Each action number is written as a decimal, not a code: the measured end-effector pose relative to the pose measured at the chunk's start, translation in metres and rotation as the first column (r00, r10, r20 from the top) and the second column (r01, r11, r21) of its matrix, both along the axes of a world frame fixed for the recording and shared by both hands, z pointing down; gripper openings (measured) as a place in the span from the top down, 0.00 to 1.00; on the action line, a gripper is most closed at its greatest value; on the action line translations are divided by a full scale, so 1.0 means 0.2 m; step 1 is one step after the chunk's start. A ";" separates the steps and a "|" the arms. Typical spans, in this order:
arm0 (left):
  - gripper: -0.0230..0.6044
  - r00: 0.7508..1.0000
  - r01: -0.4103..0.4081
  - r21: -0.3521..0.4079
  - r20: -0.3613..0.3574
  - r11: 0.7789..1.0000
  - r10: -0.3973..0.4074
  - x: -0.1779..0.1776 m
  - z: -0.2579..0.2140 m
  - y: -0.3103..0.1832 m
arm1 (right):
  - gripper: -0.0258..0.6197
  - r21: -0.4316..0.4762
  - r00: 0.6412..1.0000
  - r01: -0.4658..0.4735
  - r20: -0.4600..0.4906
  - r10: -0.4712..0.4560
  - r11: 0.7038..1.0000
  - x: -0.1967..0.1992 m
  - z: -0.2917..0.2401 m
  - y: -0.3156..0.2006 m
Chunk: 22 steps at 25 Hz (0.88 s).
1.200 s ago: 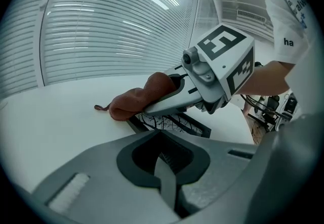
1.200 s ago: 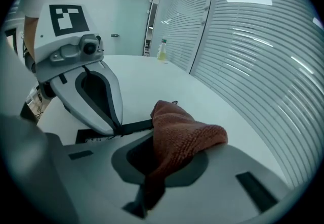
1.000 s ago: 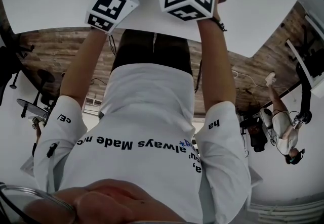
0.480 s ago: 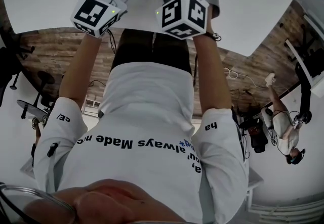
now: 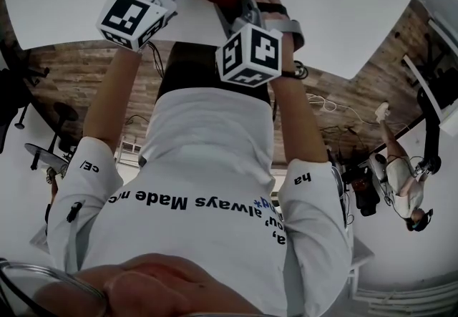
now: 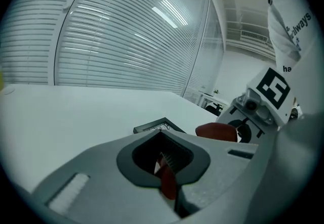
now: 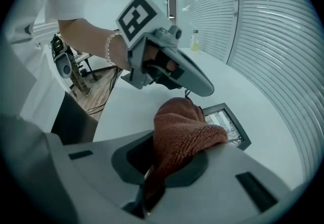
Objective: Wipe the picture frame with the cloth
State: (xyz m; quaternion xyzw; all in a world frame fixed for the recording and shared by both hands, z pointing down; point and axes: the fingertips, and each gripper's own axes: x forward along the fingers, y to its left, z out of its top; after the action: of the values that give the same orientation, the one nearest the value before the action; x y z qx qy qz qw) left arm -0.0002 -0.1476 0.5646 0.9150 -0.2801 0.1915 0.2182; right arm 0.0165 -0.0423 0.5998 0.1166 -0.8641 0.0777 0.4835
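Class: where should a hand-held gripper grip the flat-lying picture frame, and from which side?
Probably the dark rim of the picture frame, approached low from the edge clear of the cloth: it lies flat on the table, so only its edges offer purchase.

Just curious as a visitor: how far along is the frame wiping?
Done: the right tongs grip the cloth. In hand: it hangs close to the picture frame lying on the table. Still to do: apparently the wiping itself. What the left tongs hold is unclear.
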 end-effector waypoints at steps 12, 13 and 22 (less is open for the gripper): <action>0.96 0.999 -0.021 -0.040 0.042 0.999 0.023 0.07 0.11 0.00 | 0.92 0.062 0.985 -0.145 0.106 0.138 0.987 0.16 -0.39 -0.13; 0.96 0.999 -0.025 -0.045 0.046 0.999 0.027 0.07 0.12 0.00 | 0.92 0.119 0.973 -0.204 0.131 0.188 0.972 0.19 -0.45 -0.23; 0.96 0.989 -0.082 -0.060 0.122 0.995 0.089 0.10 0.19 0.06 | 0.92 0.287 0.965 -0.262 0.054 0.257 0.922 0.25 -0.26 -0.68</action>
State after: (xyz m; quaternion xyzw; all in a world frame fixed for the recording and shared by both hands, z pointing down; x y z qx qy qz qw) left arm 0.0202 -0.1362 0.6017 0.9062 -0.2481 0.2649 0.2170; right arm 0.0666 -0.1788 0.5485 0.2994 -0.8467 0.0139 0.4396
